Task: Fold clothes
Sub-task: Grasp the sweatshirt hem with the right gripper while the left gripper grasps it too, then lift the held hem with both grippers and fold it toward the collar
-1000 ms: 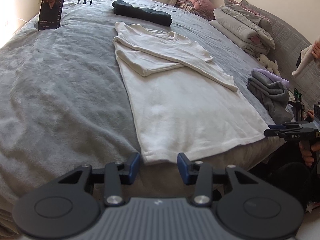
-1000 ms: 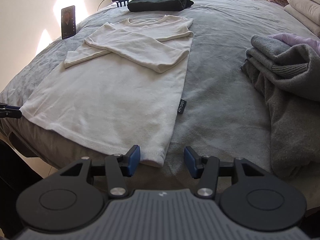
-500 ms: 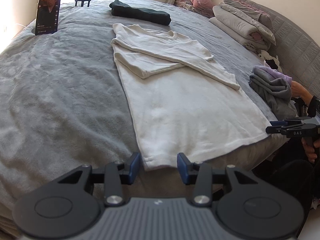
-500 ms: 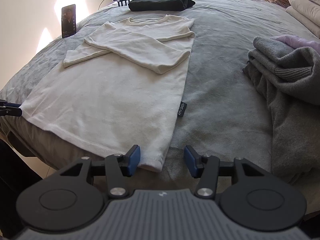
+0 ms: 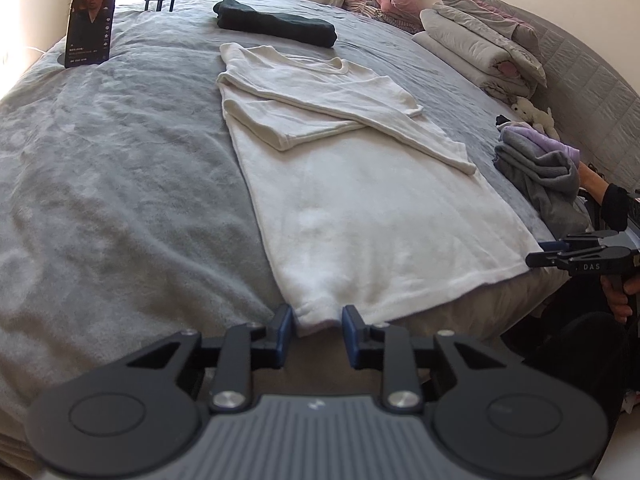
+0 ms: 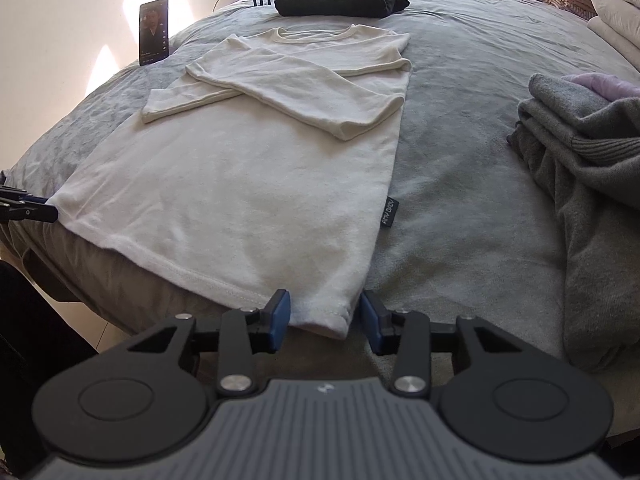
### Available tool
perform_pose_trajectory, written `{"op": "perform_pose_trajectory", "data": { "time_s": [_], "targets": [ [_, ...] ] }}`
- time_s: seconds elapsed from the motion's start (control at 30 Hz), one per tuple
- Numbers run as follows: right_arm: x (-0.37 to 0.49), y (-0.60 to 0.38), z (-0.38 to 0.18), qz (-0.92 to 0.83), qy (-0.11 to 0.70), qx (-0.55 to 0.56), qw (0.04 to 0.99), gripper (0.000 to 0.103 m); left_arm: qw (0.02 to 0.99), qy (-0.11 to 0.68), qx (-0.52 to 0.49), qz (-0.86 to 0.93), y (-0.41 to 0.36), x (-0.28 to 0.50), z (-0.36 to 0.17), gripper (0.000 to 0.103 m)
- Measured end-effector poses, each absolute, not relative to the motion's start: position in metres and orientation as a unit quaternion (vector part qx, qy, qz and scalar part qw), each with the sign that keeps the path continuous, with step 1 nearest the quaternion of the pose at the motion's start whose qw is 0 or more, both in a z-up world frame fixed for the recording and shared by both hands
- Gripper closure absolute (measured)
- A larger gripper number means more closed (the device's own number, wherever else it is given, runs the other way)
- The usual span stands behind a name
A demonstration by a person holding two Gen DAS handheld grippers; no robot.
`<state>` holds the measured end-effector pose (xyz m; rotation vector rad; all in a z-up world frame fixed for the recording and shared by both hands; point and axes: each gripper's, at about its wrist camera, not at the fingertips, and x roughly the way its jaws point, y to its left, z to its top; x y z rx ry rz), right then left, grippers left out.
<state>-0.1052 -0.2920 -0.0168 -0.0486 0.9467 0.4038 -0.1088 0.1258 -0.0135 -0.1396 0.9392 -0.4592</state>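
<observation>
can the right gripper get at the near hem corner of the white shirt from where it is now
Probably yes. The right gripper has its jaws open on either side of the white shirt hem corner at the bed edge, with nothing in between.

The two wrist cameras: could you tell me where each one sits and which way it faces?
Left wrist: on the left gripper, at the white shirt's near-left hem corner, facing up the bed; the right gripper and a hand show.
Right wrist: on the right gripper, at the hem's other corner, same heading; the left gripper's tip shows at its left edge.
Shared: shirt, dark folded garment, upright phone, grey clothes pile.
</observation>
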Motion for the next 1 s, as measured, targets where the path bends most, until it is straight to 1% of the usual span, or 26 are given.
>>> {"op": "perform_pose_trajectory", "data": {
  "time_s": [0.17, 0.27, 0.33, 0.43, 0.5, 0.57, 0.67, 1.0],
  "targets": [
    [-0.107, -0.292, -0.016, 0.192, 0.453, -0.021, 0.870, 0.075, 0.865, 0.446, -0.071, -0.217, 0.127, -0.110, -0.014, 0.081],
    [-0.107, -0.292, -0.016, 0.192, 0.451, -0.021, 0.871, 0.077, 0.867, 0.445, -0.069, -0.215, 0.127, -0.110, -0.014, 0.083],
    [-0.108, -0.293, -0.016, 0.191, 0.450, -0.020, 0.872, 0.079, 0.867, 0.444, -0.069, -0.214, 0.126, -0.110, -0.014, 0.088],
    [-0.107, -0.294, -0.015, 0.190, 0.447, -0.014, 0.874, 0.086, 0.868, 0.443, -0.069, -0.216, 0.125, -0.110, -0.013, 0.092],
    [-0.107, -0.296, -0.012, 0.190, 0.444, -0.008, 0.876, 0.091, 0.868, 0.440, -0.071, -0.219, 0.125, -0.111, -0.011, 0.093],
    [-0.107, -0.297, -0.009, 0.190, 0.439, -0.003, 0.878, 0.093, 0.868, 0.438, -0.078, -0.220, 0.127, -0.110, -0.010, 0.093],
    [-0.106, -0.299, -0.004, 0.191, 0.432, 0.005, 0.881, 0.095, 0.867, 0.436, -0.091, -0.222, 0.129, -0.109, -0.009, 0.094],
    [-0.102, -0.299, 0.009, 0.192, 0.408, 0.012, 0.893, 0.095, 0.868, 0.423, -0.128, -0.227, 0.137, -0.105, -0.001, 0.094]
  ]
}}
